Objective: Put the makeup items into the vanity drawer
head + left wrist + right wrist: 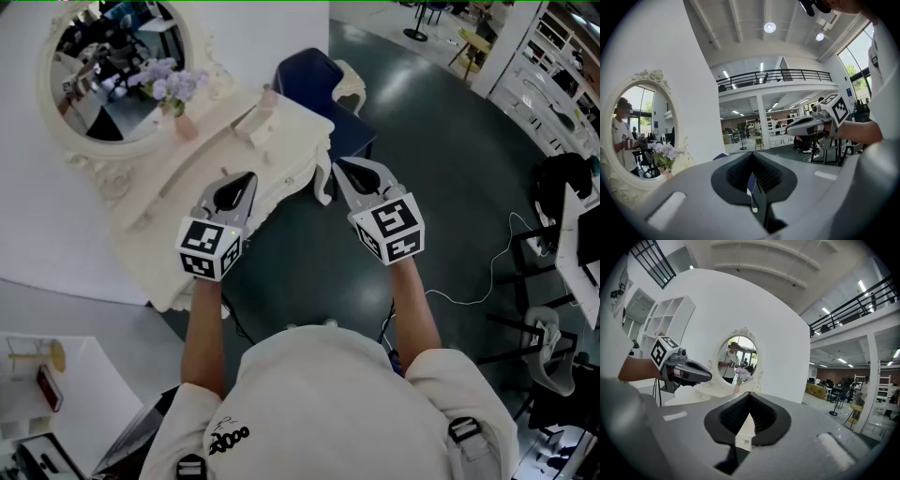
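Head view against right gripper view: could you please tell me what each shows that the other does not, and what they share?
Only the head view shows the blue chair and the white cable on the floor. Only the right gripper view shows the shelves, the balcony railing and the ceiling. Both show the vanity, its mirror, the flowers and the left gripper.
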Demonstrator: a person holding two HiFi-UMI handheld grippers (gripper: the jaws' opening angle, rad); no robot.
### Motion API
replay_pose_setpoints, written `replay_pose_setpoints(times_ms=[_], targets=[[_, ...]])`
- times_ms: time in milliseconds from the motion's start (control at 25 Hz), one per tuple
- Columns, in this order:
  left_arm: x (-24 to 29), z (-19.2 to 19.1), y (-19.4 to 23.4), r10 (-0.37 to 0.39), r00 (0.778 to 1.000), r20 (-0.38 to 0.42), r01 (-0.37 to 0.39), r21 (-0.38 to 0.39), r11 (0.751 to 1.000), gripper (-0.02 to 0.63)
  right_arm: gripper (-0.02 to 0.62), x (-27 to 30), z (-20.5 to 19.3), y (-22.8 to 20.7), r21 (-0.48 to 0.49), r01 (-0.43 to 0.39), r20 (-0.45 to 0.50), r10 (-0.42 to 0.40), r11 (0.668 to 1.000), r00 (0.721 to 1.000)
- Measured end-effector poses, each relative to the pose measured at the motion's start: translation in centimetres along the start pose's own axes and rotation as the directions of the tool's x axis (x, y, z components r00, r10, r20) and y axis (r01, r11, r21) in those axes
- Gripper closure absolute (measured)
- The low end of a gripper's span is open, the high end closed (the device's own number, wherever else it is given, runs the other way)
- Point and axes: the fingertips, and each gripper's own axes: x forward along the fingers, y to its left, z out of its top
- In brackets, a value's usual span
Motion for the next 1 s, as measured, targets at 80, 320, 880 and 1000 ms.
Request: replay_pose_setpoints(times_ms=[80, 320, 880, 1000], targets=[[0.3, 0.1, -0.4, -0.002, 1.0, -0.001, 0.002, 0.003, 1.0, 0.586, 0.594, -0.3, -0.1, -0.3, -0.001, 0.003, 0.005, -0.003, 1.0, 1.0], [1.1, 0.5, -1.7, 0.007, 1.0, 0.001, -0.007, -0.006, 1.0, 0.587, 0.592, -1.1, -0.7, -1.1, 0.056, -0.046, 0.023, 0.045, 0.997, 0.999], [4.2, -2.4, -0.8, 0.045, 0.998, -0.053, -0.047, -0.041, 0.998, 0.588, 0.594, 1.3, -3.5, -2.4, 0.071, -0.148, 0.014, 0.147, 0.986, 0.989], [5.8, -2.8, 1.2, 0.04, 0.998, -0.047, -0.042, -0.039, 0.998, 0.586, 0.594, 3.8, -3.8, -3.3, 0.066, -0.141, 0.009, 0.141, 0.988, 0.99]])
